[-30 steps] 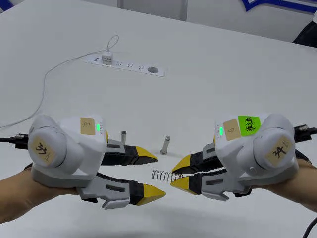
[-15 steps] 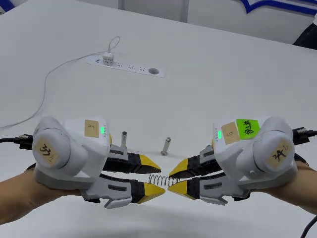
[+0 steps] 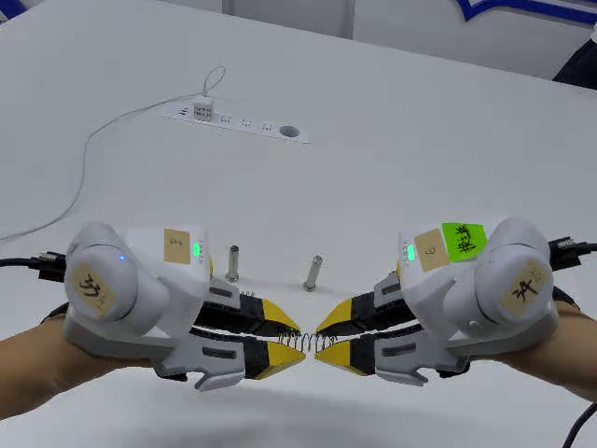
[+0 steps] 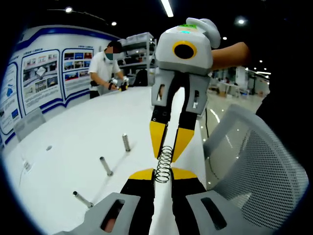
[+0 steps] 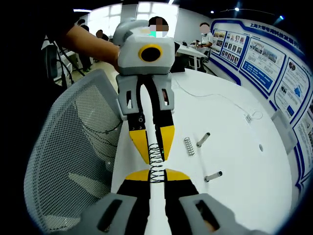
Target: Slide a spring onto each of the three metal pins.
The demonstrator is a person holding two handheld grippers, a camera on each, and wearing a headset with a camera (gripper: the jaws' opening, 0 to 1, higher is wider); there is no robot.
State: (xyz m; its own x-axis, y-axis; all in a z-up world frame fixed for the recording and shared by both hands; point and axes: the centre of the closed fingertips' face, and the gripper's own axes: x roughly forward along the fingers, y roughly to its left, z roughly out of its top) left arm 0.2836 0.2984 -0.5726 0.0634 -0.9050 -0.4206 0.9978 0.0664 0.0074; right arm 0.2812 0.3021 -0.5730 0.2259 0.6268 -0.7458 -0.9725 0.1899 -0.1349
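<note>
One spring (image 3: 309,343) hangs level above the white table (image 3: 420,168), pinched at both ends. My left gripper (image 3: 296,342) is shut on its left end, my right gripper (image 3: 323,342) on its right end, yellow tips almost touching. From the left gripper view the spring (image 4: 165,159) runs from my left gripper (image 4: 163,175) to the right gripper (image 4: 169,147). Three upright metal pins (image 4: 126,142) (image 4: 105,166) (image 4: 82,199) stand bare on the table. Two pins (image 3: 232,262) (image 3: 313,273) stand just beyond the tips. A second spring (image 5: 188,146) lies by a pin (image 5: 203,139).
A white power strip (image 3: 244,123) with a plug and cable lies at the far side of the table, beside a round hole (image 3: 289,133). A grey mesh chair (image 5: 73,147) is at the near table edge. People stand in the background.
My left gripper has moved right onto the spring's free end and shut on it. The right gripper stayed shut on the other end and shifted slightly left.
</note>
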